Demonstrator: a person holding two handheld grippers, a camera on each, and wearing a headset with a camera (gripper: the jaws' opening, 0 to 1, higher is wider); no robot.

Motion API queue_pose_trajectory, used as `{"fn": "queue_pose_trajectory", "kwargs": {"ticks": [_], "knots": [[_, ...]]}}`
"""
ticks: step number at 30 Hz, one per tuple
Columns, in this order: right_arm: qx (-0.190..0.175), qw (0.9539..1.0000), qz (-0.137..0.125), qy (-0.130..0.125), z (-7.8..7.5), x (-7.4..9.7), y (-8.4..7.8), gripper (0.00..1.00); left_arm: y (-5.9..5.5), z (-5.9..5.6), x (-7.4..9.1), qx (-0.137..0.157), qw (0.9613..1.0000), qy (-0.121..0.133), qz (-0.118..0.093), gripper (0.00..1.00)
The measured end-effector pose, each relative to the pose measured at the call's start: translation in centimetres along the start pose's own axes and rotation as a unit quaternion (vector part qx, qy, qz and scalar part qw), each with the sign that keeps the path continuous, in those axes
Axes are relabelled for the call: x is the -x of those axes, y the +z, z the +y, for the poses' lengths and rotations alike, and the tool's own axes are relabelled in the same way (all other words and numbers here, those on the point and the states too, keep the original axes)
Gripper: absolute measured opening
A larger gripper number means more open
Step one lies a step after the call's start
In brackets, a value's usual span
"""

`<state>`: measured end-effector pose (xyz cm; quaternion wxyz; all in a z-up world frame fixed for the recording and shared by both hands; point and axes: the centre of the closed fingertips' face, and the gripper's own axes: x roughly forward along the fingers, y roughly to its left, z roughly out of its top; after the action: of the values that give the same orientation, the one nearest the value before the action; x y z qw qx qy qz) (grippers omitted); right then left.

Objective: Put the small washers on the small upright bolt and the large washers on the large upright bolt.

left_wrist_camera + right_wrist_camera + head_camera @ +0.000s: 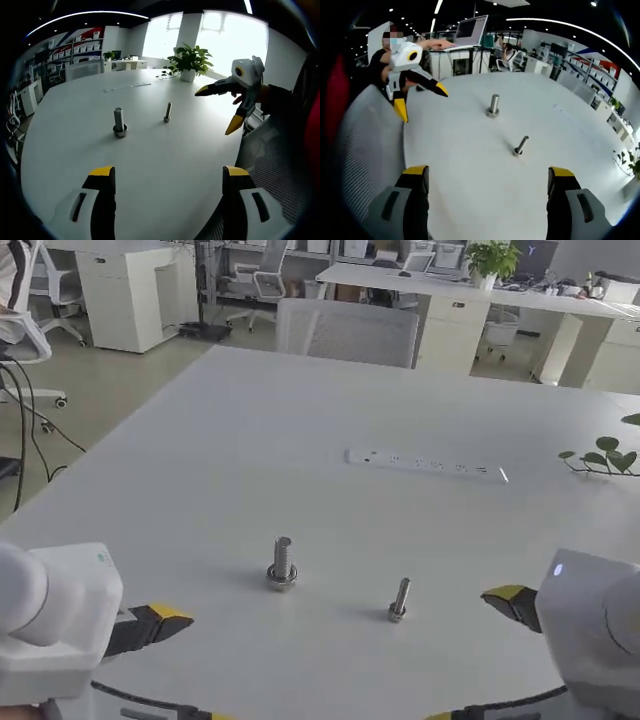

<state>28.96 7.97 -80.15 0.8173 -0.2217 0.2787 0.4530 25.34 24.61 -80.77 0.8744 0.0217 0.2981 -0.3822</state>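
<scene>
Found the large bolt (282, 558) upright on the white desk (300, 420), with a low stack of seemingly large washers (281, 581) already seated round its foot. Found the small bolt (399, 596) upright too, to the right of the large one and nearer the desk edge, apart from it, with probable small washers (397, 615) forming a collar at its base, too small to count. Judged the sorting done or all but done, going by the rings at both feet, with nothing evident left to thread; could not vouch for the number on either bolt. Held the left gripper (169, 174) wide open and empty, low over the near part of the desk, short of both bolts. Held the right gripper (488, 173) just as wide, gripping nothing, out on the opposite side, also short of the bolts. Noted a power strip (425, 463) farther back on the desk, well beyond the bolts, and a leafy sprig (600, 458) at the far right.
</scene>
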Motion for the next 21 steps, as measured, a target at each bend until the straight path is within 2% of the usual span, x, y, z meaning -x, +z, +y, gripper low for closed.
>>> {"fn": "queue_pose_trajectory", "kwargs": {"ticks": [5,10,15,21], "knots": [[-0.021,0.9996,-0.011,-0.017,0.37,0.24,-0.53,1.00,-0.13,-0.06,0.10,0.000,1.0000,-0.002,-0.001,0.89],[-0.038,0.9988,-0.016,-0.027,0.09,0.20,-0.70,1.00,-0.17,-0.13,0.19,-0.002,1.0000,-0.003,-0.003,0.90],[-0.040,0.9982,-0.024,-0.038,-0.37,0.32,-0.39,1.00,-0.30,-0.16,0.38,-0.003,1.0000,-0.002,-0.002,0.91],[-0.037,0.9983,-0.024,-0.037,-0.19,0.31,-0.27,1.00,-0.33,-0.13,0.50,-0.002,1.0000,-0.001,-0.004,0.91]]}}
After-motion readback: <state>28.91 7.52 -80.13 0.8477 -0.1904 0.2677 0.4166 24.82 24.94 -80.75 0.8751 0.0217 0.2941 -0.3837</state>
